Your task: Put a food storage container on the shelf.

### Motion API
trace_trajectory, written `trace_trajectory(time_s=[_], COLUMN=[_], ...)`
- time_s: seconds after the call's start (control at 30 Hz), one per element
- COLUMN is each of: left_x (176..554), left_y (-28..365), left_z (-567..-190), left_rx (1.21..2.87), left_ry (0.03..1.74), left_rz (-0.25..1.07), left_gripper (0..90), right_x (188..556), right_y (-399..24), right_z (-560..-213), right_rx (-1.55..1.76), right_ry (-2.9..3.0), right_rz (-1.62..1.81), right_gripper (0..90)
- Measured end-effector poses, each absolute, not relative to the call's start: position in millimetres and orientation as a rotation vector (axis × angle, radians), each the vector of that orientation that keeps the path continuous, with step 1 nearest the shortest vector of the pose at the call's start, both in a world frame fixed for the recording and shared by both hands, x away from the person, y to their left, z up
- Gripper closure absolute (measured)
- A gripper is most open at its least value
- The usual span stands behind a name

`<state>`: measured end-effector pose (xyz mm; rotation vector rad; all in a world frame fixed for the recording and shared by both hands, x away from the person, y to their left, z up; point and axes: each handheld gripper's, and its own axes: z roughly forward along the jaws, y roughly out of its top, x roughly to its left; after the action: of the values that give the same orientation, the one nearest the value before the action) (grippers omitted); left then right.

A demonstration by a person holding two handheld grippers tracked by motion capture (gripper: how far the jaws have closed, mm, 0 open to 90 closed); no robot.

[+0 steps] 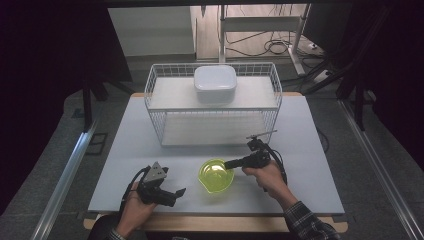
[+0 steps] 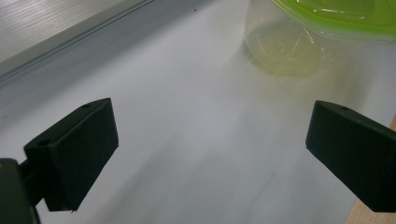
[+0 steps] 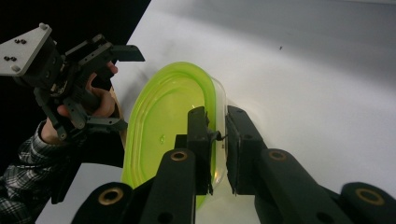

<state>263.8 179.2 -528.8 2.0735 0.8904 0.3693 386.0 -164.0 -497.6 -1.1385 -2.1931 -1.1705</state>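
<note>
Green-lidded container sits on the white tabletop, near the front edge, between the two hands and closer to the right one. Clear tub, translucent lime lid on top. Right gripper comes in from the container's right side, jaws pointing left at its rim. In the right gripper view the right gripper has one jaw over the lid and the other outside the clear wall, both pressed nearly together on the container's rim, so it is clamped on the edge. Container still rests flat on the table.

Left gripper is low at front left, well apart from the container, jaws aimed roughly toward it. Left gripper view: its two black jaws stand wide apart with bare tabletop between them, nothing held; the container lies ahead at upper right, clear base and green lid edge visible.

High view adds the layout: white wire basket at the back of the table with a white lidded box on its upper shelf, well behind the container. Right gripper view adds the close pinch on the rim, plus the left gripper and a plaid sleeve beyond the container. Left gripper view adds the see-through tub wall under the lid.
</note>
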Motion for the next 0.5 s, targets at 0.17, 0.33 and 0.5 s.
trace_trajectory(time_s=[0.17,0.33,0.5], left_x=[263,264,264], left_y=[180,181,181], left_z=[-528,-527,-527], left_rx=[2.067,2.052,2.052], left_ry=[0.893,0.901,0.903], left_rz=[0.381,0.390,0.393], left_gripper=[2.2,2.2,2.2], right_x=[383,382,381], right_y=[-168,-175,-181], right_z=[-490,-480,-470], right_rx=[-1.140,-1.155,-1.151], right_ry=[-2.170,-2.149,-2.128], right_rz=[-1.207,-1.257,-1.307], right_gripper=[81.5,81.6,81.6])
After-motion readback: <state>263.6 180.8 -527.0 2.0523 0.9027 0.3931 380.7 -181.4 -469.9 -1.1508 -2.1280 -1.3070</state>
